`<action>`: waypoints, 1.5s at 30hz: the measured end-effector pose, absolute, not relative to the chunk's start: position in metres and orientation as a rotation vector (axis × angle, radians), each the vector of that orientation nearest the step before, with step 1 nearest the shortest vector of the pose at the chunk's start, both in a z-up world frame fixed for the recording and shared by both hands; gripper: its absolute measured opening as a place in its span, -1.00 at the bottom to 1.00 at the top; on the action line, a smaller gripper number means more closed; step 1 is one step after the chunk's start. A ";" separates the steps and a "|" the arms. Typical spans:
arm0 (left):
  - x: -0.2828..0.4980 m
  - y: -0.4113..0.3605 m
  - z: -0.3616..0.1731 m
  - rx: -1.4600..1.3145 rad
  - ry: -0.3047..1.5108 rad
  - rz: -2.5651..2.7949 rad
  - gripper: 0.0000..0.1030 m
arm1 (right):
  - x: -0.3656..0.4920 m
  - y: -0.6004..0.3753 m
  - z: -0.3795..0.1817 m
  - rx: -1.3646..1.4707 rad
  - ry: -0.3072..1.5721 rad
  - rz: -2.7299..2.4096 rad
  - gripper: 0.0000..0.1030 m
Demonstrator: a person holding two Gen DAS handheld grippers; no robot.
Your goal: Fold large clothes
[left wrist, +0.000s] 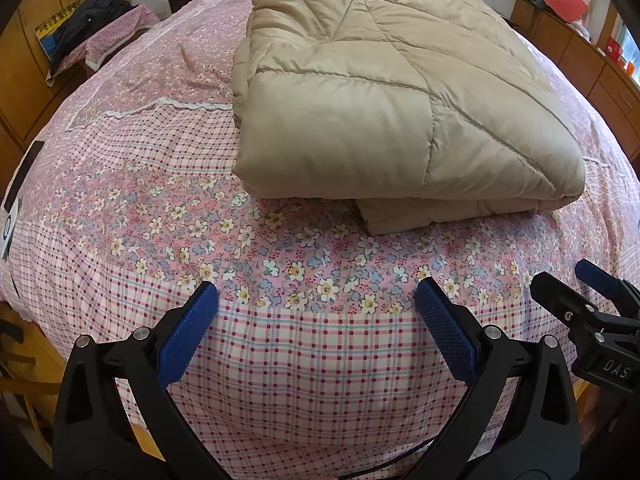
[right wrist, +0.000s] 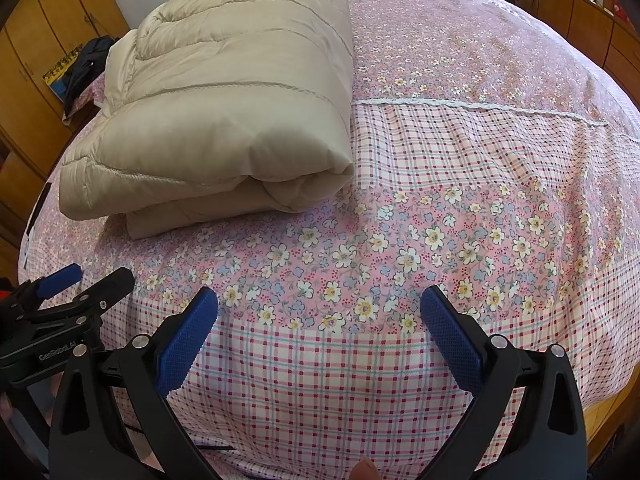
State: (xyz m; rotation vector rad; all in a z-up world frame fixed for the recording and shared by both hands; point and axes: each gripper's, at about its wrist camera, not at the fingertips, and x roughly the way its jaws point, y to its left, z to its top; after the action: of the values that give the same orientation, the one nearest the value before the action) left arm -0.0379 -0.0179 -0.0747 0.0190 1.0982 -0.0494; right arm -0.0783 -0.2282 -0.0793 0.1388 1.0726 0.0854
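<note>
Pink patchwork bedding point(left wrist: 280, 360) of checks and small flowers is spread across the whole bed, and wooden cabinets point(left wrist: 44, 92) are seen along the left wall, with a dark garment point(left wrist: 90, 20) heaped on a stand beside them. Folded into a thick block, the beige padded coat point(left wrist: 380, 92) is laid on the far middle of the bed, well apart from both tools. Nearest, the left gripper point(left wrist: 316, 300) and the right gripper point(right wrist: 319, 304) are held side by side over the near edge, blue pads point(left wrist: 188, 332) spread wide and nothing gripped.
</note>
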 end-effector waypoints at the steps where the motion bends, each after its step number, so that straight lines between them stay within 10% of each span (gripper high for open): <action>1: -0.038 -0.018 -0.075 0.019 1.098 -0.049 0.92 | -0.079 -0.228 -0.080 0.140 1.072 0.085 0.89; 45: -0.039 -0.019 -0.070 0.015 1.091 -0.046 0.92 | -0.080 -0.228 -0.080 0.142 1.072 0.087 0.89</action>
State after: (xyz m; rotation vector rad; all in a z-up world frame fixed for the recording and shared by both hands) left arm -0.0391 -0.0190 -0.0704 0.0152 1.0915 -0.0458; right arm -0.0799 -0.2277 -0.0802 0.1421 1.0722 0.0868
